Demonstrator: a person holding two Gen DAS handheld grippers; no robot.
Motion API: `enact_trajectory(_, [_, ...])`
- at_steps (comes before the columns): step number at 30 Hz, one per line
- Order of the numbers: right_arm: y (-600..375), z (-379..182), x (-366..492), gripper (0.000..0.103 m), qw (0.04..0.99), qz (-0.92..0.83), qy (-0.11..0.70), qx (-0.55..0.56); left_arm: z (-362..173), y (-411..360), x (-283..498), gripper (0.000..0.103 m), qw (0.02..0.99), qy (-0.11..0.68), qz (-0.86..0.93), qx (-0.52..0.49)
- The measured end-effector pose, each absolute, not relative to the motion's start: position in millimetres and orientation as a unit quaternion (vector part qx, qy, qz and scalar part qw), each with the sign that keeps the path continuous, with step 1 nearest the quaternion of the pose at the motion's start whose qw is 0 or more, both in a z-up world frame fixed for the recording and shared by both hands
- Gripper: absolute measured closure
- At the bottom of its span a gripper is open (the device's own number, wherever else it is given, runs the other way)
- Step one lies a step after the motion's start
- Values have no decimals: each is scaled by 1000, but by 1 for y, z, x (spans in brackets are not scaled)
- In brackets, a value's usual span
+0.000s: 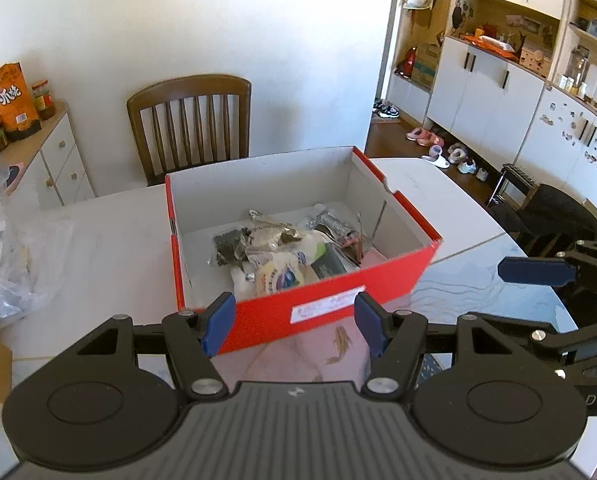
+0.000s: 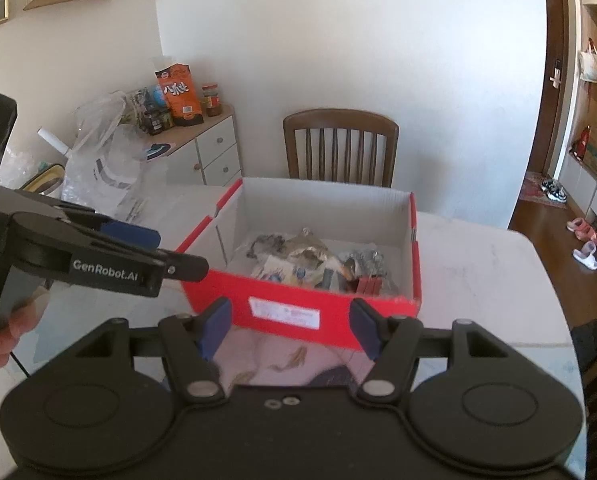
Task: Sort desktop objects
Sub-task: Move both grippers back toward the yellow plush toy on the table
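Observation:
A red shoebox (image 1: 326, 296) with a white inside stands open on the white table (image 1: 98, 248). It holds several snack packets and wrappers (image 1: 274, 252) in a loose pile. My left gripper (image 1: 294, 324) hovers just in front of the box's near wall, open, with nothing between its blue pads. My right gripper (image 2: 290, 328) hangs before the same box (image 2: 298, 304) from the other side, also open and empty. Each gripper shows in the other's view: the right one (image 1: 534, 270) at the right edge, the left one (image 2: 130, 234) at the left, held by a hand (image 2: 2, 320).
A pink fabric with a fish print (image 1: 298, 356) lies below the grippers at the table's near edge. Crumpled clear plastic bags (image 2: 102, 168) sit at the table's left. A wooden chair (image 2: 340, 148) stands behind the box. A side cabinet (image 2: 206, 148) carries an orange snack bag and jars.

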State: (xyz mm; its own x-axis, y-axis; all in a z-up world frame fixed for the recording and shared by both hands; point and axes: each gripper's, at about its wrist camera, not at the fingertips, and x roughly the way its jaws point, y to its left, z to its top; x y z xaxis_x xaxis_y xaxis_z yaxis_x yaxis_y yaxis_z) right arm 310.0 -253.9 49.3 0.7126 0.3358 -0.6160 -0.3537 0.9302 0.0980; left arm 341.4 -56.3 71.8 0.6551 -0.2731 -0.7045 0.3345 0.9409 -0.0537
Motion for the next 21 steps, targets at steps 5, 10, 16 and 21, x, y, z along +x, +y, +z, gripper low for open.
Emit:
enact_trajectory(5, [-257, 38, 279, 38, 927, 173, 333, -10, 64, -58, 317, 38, 908, 379, -172, 48])
enact_trajectory(10, [-256, 22, 252, 38, 927, 160, 340, -14, 49, -58, 297, 38, 903, 391, -170, 55])
enact_trajectory(16, [-254, 0, 221, 31, 925, 141, 353, -7, 29, -56, 281, 30, 897, 408, -159, 56])
enact_trajectory(21, [-246, -20, 198, 26, 920, 132, 368, -3, 13, -55, 271, 19, 890, 422, -160, 57])
